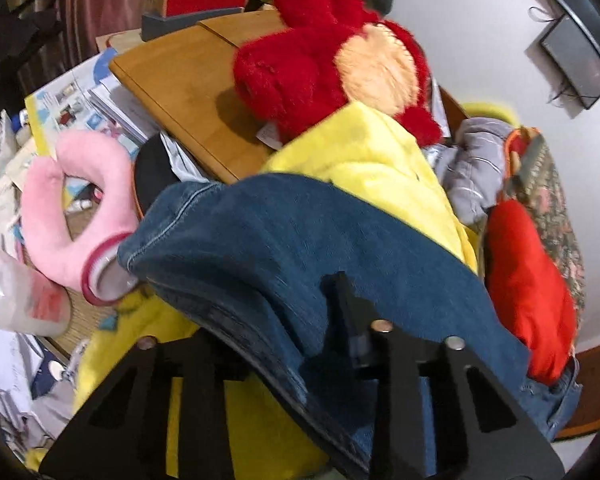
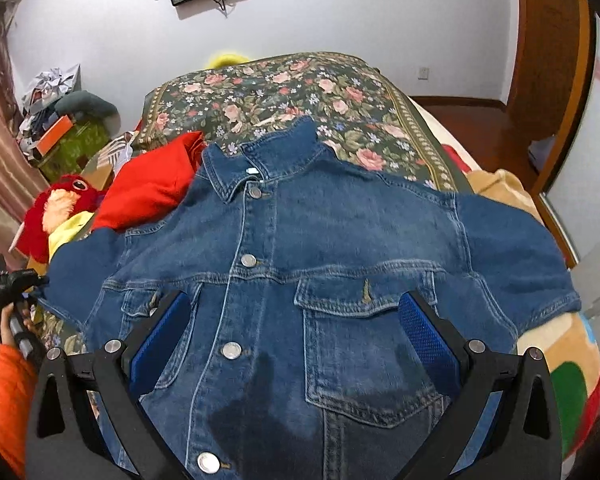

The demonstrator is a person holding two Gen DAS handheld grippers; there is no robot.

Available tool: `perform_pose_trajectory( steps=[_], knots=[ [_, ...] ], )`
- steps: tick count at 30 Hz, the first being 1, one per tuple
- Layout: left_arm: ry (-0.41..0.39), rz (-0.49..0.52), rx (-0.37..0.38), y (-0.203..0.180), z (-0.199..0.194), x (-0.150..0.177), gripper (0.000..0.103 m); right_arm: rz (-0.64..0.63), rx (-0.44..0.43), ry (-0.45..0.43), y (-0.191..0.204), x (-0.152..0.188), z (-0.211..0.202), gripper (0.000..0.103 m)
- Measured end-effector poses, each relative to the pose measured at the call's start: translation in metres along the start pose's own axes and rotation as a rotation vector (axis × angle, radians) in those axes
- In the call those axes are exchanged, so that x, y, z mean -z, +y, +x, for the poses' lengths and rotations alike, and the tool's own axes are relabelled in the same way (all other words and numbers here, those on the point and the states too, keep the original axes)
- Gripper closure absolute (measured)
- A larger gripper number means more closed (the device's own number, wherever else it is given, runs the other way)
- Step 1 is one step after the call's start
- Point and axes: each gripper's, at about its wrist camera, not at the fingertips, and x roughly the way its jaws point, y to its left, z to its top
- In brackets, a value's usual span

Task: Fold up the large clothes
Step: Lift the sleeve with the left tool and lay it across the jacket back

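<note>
Denim jacket flat, collar pointing away; right hand-held gripper open, left hand-held gripper pinching sleeve.

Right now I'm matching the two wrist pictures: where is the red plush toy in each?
Left wrist: the red plush toy fills the upper middle, lying on a wooden board behind the denim jacket.
Right wrist: it sits small at the left edge, beyond the jacket's sleeve.
Shared landmark: the red cloth beside the jacket.
</note>
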Motion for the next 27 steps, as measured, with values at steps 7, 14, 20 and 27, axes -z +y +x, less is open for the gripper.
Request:
perform_pose_trajectory(
  steps=[7,14,20,27],
  knots=[
    [-0.110,0.138,-0.030,-0.054,-0.053,-0.006,0.093,0.029,-0.009,-0.026,-0.024,0.003,-0.013,0.000],
    [-0.258,0.328,0.196,-0.151,-0.158,0.013,0.095,0.050,-0.001,-0.063,-0.052,-0.004,-0.020,0.000],
    [-0.275,0.537,0.387,-0.255,-0.229,0.071,0.095,0.054,-0.018,-0.086,-0.078,-0.013,-0.025,0.000],
    [-0.135,0.745,0.493,-0.346,-0.227,0.169,0.095,0.073,-0.064,-0.084,-0.102,-0.012,-0.027,0.000]
  ],
)
